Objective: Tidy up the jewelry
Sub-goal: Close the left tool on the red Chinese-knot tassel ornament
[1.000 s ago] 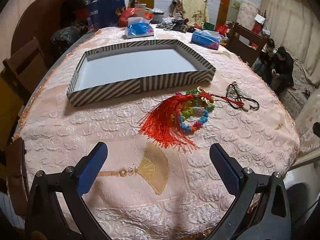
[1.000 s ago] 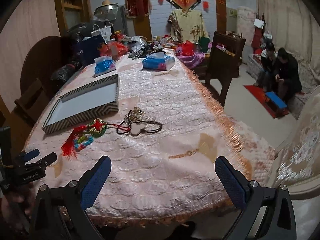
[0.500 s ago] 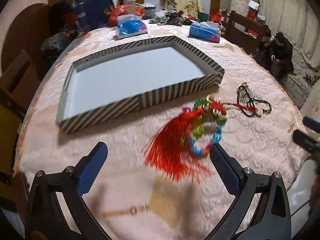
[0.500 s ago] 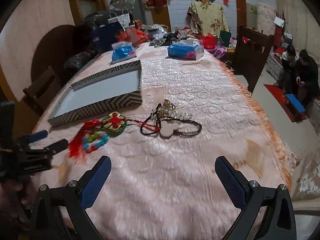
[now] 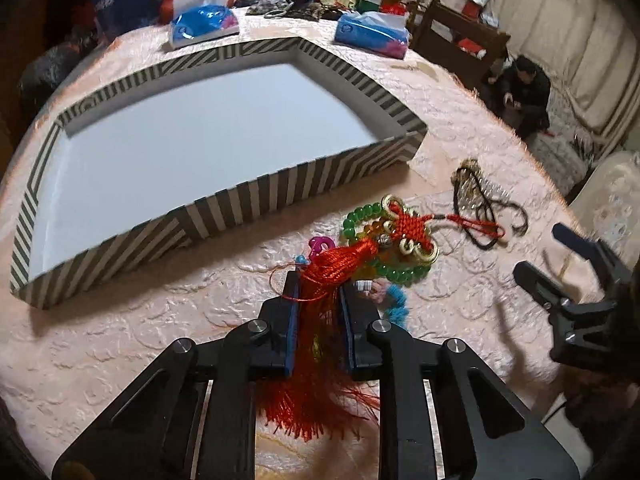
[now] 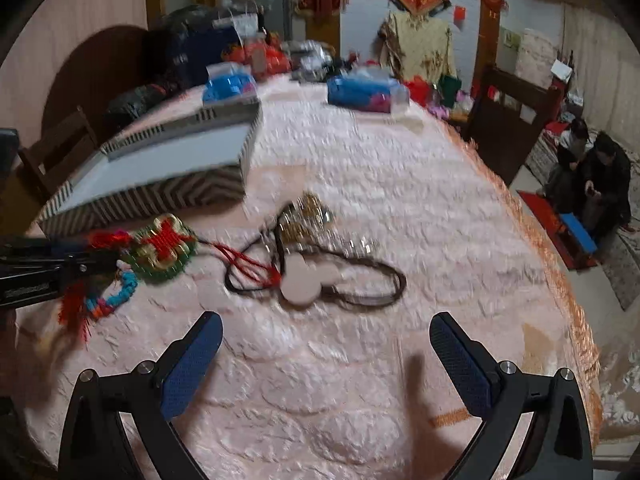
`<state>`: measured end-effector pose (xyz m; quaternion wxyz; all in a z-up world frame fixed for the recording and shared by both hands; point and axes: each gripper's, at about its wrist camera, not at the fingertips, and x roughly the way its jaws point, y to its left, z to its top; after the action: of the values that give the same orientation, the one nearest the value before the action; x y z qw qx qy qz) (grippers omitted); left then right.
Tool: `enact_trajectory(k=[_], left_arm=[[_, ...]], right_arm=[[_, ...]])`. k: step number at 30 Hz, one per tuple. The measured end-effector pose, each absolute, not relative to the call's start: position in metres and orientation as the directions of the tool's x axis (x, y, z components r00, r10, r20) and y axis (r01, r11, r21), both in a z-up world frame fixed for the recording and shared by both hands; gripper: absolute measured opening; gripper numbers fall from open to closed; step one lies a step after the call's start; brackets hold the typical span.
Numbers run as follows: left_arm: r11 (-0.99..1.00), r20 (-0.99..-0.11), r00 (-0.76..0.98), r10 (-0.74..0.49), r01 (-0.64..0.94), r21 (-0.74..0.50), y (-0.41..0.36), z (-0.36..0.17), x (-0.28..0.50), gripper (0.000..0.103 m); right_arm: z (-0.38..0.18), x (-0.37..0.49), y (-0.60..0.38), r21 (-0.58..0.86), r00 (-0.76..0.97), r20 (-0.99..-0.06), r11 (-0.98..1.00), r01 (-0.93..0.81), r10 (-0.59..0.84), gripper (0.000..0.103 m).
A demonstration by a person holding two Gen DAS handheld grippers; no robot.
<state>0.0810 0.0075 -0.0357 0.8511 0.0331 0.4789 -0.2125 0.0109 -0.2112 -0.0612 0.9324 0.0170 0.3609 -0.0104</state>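
Grip on the red tassel point(image 5: 320, 276): my left gripper point(image 5: 319, 280) has just been closing and its blue pads point(image 5: 293, 320) now press the tassel's strands from both sides, fringe spilling out below the jaws toward the camera. The tassel hangs off a red knot ornament point(image 5: 410, 230) with gold loops, which lies on a green bead bracelet point(image 5: 362, 216); a multicoloured bead bracelet point(image 6: 116, 294) sits just beside the pads, partly under the tassel. All of this rests on the pink embossed tablecloth point(image 5: 120, 320) of the desk. Just past the knot, its red cord runs into a tangle of dark cord necklace point(image 6: 360, 284) with a pale round pendant point(image 6: 304, 280) and a gold-coloured chain cluster point(image 6: 306, 210); where cord and necklace overlap I cannot separate them. Beyond the jewelry, near but apart, the striped shallow box point(image 5: 280, 196) stands with its white floor bare. My right gripper point(image 6: 326, 354) stands wide with nothing between its blue pads, hovering over bare cloth on the near side of the necklace; right view is motion-blurred. Far end of desk: two blue tissue packs point(image 5: 202, 20). Two people point(image 6: 600, 172) sit low at the right of the room.
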Motion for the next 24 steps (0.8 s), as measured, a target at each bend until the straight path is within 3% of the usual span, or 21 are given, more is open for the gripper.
enact_trajectory(k=[1, 9, 18, 21, 22, 24], left_arm=[[0.91, -0.823, 0.463, -0.328, 0.39, -0.143, 0.01, -0.031, 0.078, 0.004], [0.912, -0.773, 0.521, -0.363, 0.369, -0.18, 0.048, -0.003, 0.055, 0.003], [0.929, -0.761, 0.547, -0.348, 0.31, -0.201, 0.089, -0.01, 0.046, 0.004], [0.934, -0.769, 0.549, -0.326, 0.314, -0.172, 0.093, -0.018, 0.046, 0.013], [0.933, -0.774, 0.545, -0.322, 0.323, -0.161, 0.094, -0.021, 0.047, 0.025], [0.933, -0.775, 0.555, -0.304, 0.336, -0.125, 0.094, -0.025, 0.048, 0.036]], right_arm=[[-0.062, 0.012, -0.212, 0.029, 0.734, -0.679, 0.999, 0.027, 0.0, 0.103], [-0.061, 0.002, -0.224, 0.1, 0.726, -0.687, 0.994, 0.037, 0.042, 0.103], [-0.07, -0.02, -0.234, 0.136, 0.668, -0.742, 0.988, 0.067, 0.057, 0.103], [-0.075, -0.027, -0.235, 0.111, 0.656, -0.754, 0.991, 0.08, 0.032, 0.103], [-0.076, -0.028, -0.234, 0.106, 0.655, -0.755, 0.991, 0.081, 0.027, 0.103], [-0.077, -0.03, -0.231, 0.086, 0.655, -0.755, 0.993, 0.081, 0.012, 0.103]])
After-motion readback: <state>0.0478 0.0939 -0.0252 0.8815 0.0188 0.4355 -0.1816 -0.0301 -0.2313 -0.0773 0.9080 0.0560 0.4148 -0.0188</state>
